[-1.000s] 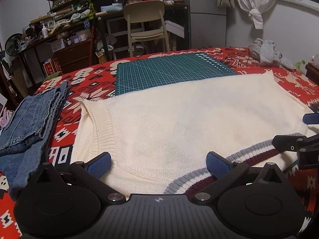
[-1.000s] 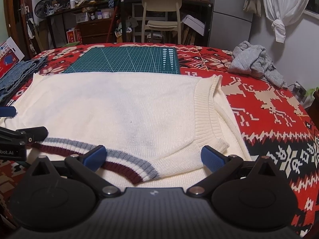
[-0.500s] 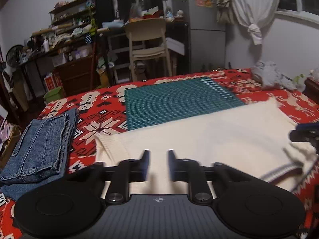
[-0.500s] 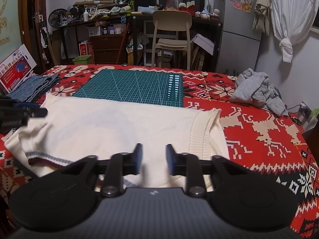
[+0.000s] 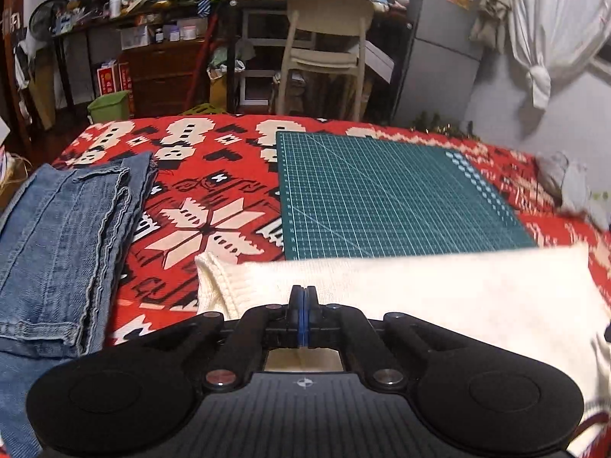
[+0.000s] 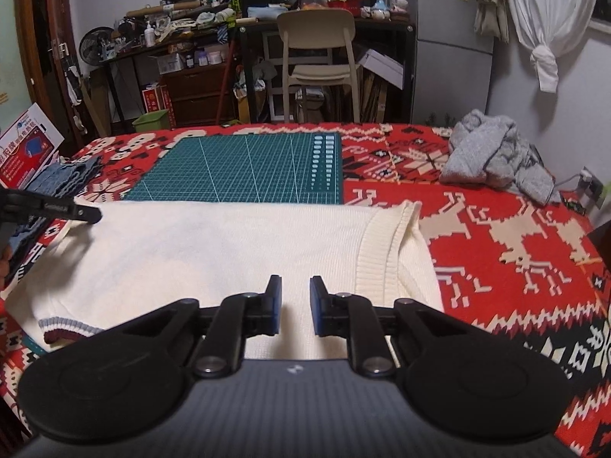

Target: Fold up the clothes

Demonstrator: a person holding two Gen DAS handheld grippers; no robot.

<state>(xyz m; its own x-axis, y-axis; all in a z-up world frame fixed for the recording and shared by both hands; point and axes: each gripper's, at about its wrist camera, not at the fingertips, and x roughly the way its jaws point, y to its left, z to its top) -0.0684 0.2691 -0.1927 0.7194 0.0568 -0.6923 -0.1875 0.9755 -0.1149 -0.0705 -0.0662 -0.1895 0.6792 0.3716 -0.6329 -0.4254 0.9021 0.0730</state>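
Observation:
A cream knit sweater (image 5: 439,297) with a grey and maroon striped hem (image 6: 61,330) lies flat on the red patterned table cover (image 6: 508,248). Its far edge overlaps a green cutting mat (image 5: 382,198). My left gripper (image 5: 303,297) is at the sweater's near edge, pads pressed together, and the ribbed band (image 5: 229,286) runs in under it. It also shows at the left edge of the right wrist view as the left gripper (image 6: 76,212). My right gripper (image 6: 296,305) holds its pads a narrow gap apart, with cream knit (image 6: 229,252) filling that gap.
Folded blue jeans (image 5: 65,252) lie on the left of the table. A crumpled grey garment (image 6: 492,152) sits at the far right. Beyond the table stand a cream chair (image 6: 317,57), cluttered shelves and a grey cabinet.
Both grippers went from wide open over the sweater's near edge to closed. The views now look lower and flatter across the table.

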